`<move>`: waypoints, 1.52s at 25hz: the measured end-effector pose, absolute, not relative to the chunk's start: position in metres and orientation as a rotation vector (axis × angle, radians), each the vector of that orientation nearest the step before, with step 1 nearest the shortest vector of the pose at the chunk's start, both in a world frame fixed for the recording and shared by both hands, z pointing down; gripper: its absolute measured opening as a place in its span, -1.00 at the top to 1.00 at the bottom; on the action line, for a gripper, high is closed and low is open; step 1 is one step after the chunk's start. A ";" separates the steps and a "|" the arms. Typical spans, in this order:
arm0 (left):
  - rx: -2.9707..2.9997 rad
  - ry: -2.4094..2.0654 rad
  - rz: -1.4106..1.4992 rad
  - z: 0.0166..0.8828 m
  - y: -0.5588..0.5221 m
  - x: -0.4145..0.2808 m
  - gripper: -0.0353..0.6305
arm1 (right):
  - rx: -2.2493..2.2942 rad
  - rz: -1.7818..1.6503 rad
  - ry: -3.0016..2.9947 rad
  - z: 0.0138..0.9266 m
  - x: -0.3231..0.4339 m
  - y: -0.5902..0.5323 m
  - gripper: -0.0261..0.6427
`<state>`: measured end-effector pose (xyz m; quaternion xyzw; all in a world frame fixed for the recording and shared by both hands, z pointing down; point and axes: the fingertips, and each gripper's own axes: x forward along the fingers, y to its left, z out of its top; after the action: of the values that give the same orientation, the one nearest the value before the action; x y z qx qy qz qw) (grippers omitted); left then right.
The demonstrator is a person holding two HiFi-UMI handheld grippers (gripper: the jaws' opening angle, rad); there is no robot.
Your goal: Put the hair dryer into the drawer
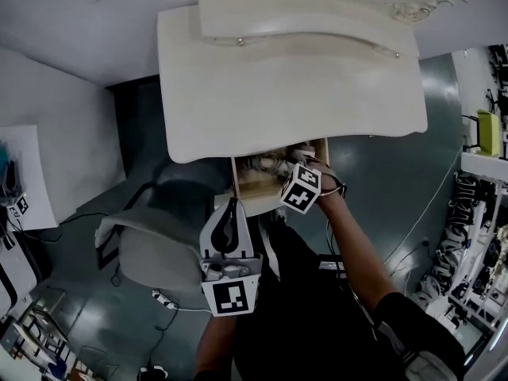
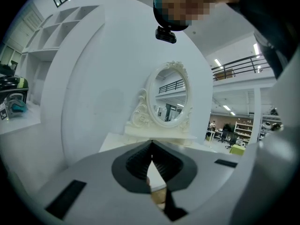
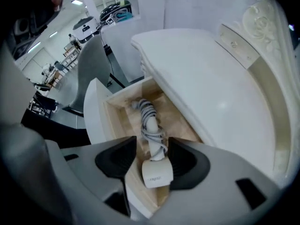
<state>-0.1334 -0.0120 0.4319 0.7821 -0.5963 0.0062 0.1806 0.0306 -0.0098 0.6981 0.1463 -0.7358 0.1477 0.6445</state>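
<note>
The white hair dryer (image 3: 157,172), its grey cord wound round the handle, lies lengthwise in the open wooden drawer (image 3: 117,121) under the white dressing table (image 1: 294,94). My right gripper (image 3: 152,144) is open, a jaw on each side of the dryer's head, with a gap showing on the left side. In the head view the right gripper (image 1: 298,173) hangs over the drawer (image 1: 246,190), where the hair dryer (image 1: 266,165) is partly visible. My left gripper (image 1: 230,213) is shut and empty, held near my body below the drawer. The left gripper (image 2: 151,146) points toward the table.
A grey chair (image 1: 151,244) stands left of the drawer, close to my left gripper. An ornate oval mirror (image 2: 168,95) sits at the back of the tabletop. Shelves with clutter (image 1: 476,213) line the right side, and cables run across the floor.
</note>
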 end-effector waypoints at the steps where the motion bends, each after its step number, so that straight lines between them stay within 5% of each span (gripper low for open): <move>1: 2.219 -1.677 0.017 0.427 -0.013 -0.134 0.82 | 0.348 0.352 -1.687 0.690 0.030 -0.008 0.27; 16: 2.306 -1.686 0.019 0.372 -0.020 -0.113 0.82 | 0.671 0.553 -1.987 0.587 0.032 -0.023 0.77; 38: 2.267 -1.866 -0.046 0.295 -0.017 -0.060 0.82 | 1.162 0.564 -2.506 0.380 0.089 -0.065 0.83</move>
<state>-0.0605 -0.0172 0.2945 0.7680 -0.6320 -0.0155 0.1024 0.0894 -0.0653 0.3798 0.4068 -0.8774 0.1975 0.1605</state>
